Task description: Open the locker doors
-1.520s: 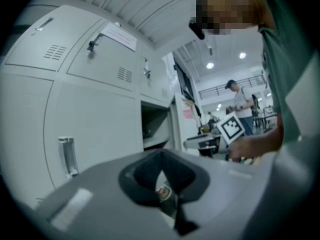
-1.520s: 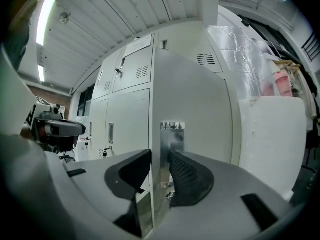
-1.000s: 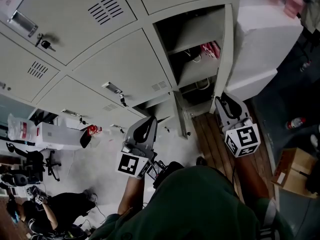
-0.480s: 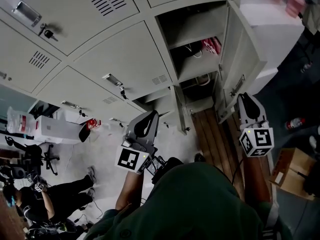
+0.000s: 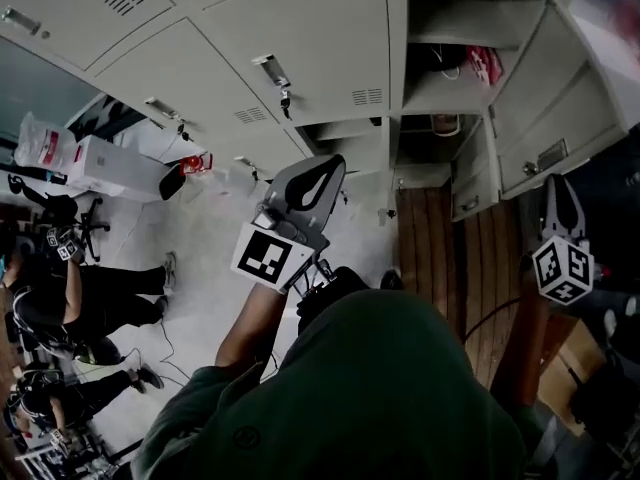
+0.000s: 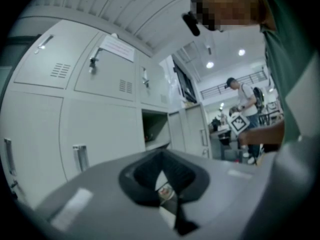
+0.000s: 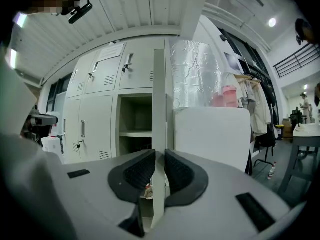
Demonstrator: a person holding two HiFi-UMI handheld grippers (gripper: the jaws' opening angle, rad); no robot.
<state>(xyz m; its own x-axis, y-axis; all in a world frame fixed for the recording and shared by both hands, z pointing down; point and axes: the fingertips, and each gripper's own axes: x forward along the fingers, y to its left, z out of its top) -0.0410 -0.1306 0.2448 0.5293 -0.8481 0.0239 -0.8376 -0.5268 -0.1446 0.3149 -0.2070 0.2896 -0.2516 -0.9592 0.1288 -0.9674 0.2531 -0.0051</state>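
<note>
The right gripper (image 7: 159, 170), jaws just closing narrow, pinches the locker door (image 7: 159, 99) by its edge to swing it wide; the left gripper (image 6: 161, 176) idles, jaws together.

White box (image 5: 108, 162) — plastic bag (image 5: 40, 142) just beside

A big workshop hall with a bank of staff lockers

Grey steel lockers (image 5: 300, 48) with vents, handles and keys line one wall, and one locker door (image 7: 159, 109) stands open on shelves. Overhead, a ribbed metal ceiling (image 7: 125, 14) carries spot lights (image 6: 210, 64), and a railed gallery (image 7: 295, 64) runs high on the far side. People (image 6: 244, 96) stand about the open floor. An office chair (image 7: 264, 140), a table (image 7: 306, 130) and hung coats (image 7: 255, 101) sit beside a foil-wrapped duct (image 7: 200, 69).
</note>
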